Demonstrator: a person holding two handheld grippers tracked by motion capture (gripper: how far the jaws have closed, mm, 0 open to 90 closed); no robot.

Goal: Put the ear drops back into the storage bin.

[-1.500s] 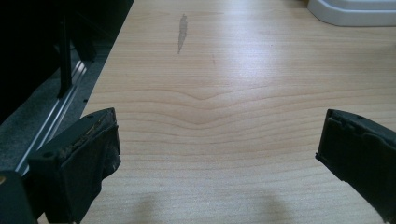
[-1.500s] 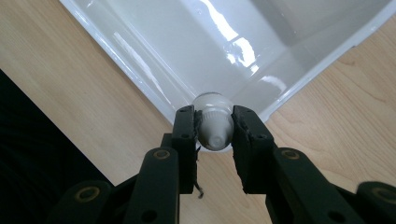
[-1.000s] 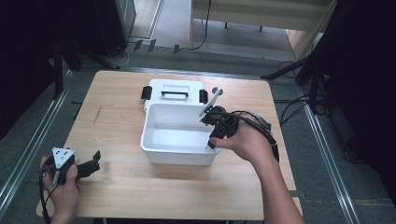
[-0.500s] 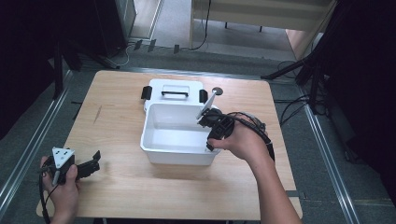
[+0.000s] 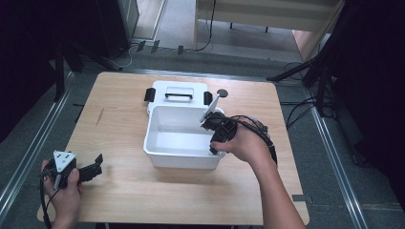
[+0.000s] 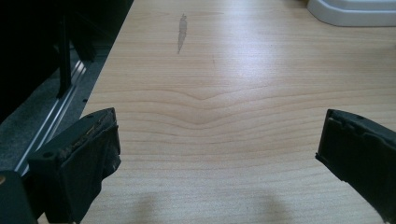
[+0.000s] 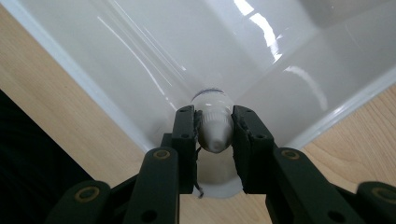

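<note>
On table, high view: wooden table (image 5: 143, 200) carried a white bin (image 5: 184, 143) near the middle, open on top.
Lid, high view: white lid (image 5: 177, 95) with a dark handle and black clips lay flat just behind the bin, touching its far wall.
Disc, high view: small dark round disc (image 5: 222, 93) sat on the table just right of the lid.
Right gripper, high view: right gripper (image 5: 213, 143) was held by the right hand (image 5: 243, 143) over the bin's right rim, jaws pointing down into the bin; grey plate stuck up from it, cable looped over the wrist.
Left gripper, high view: left gripper (image 5: 95, 164) was held by the left hand (image 5: 64, 193) at the near left corner of the table, well apart from the bin, jaws pointing toward the bin.
Left gripper view: left gripper (image 6: 217, 149) had jaws spread wide, nothing between them, bare table (image 6: 224, 70) below; a corner of the bin (image 6: 355, 11) showed at top right.
Right gripper view: right gripper (image 7: 215, 133) had jaws closed tight on a small pale cylindrical object (image 7: 215, 126), rounded end facing the camera; could not tell what it was.
Object place, right gripper view: it was inside the bin (image 7: 187, 51), low against the inner wall near a corner.
</note>
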